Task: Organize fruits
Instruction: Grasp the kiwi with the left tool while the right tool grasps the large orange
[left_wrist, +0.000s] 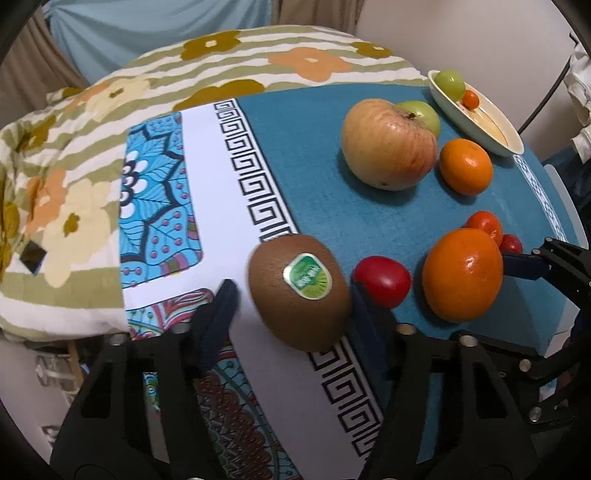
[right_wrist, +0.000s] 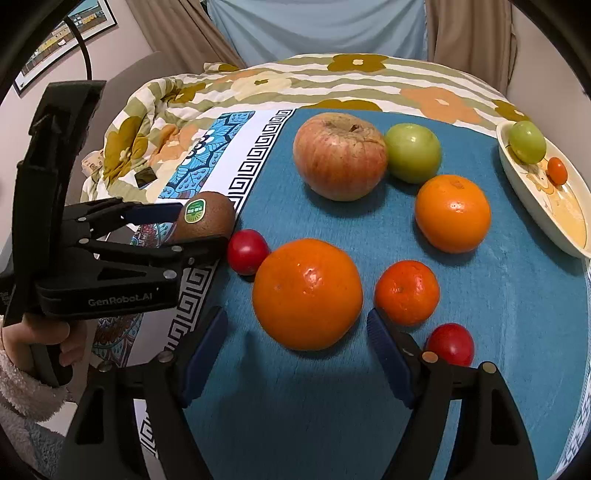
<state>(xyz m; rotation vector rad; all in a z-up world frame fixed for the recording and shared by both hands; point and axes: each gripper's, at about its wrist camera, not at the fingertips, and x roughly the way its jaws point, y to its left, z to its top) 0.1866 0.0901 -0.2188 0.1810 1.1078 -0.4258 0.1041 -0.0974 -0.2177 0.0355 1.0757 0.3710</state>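
The brown kiwi (left_wrist: 298, 291), with a green sticker, lies between the spread fingers of the left hand-held gripper (left_wrist: 291, 295); the right hand-held gripper (right_wrist: 295, 325) is open around a big orange (right_wrist: 307, 293) on the blue surface (right_wrist: 498, 314).

Black hand-held gripper (right_wrist: 192, 227) marked GenRobot.AI, blue finger pads (right_wrist: 201, 360), seemingly fleecy sleeve (right_wrist: 22, 391).

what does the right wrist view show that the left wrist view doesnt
Only the right wrist view shows the person's left hand and the framed picture on the wall. Only the left wrist view shows the white cloth at the far right edge. Both show the brown stickered kiwi between the left gripper's open fingers, and the cream oval dish.
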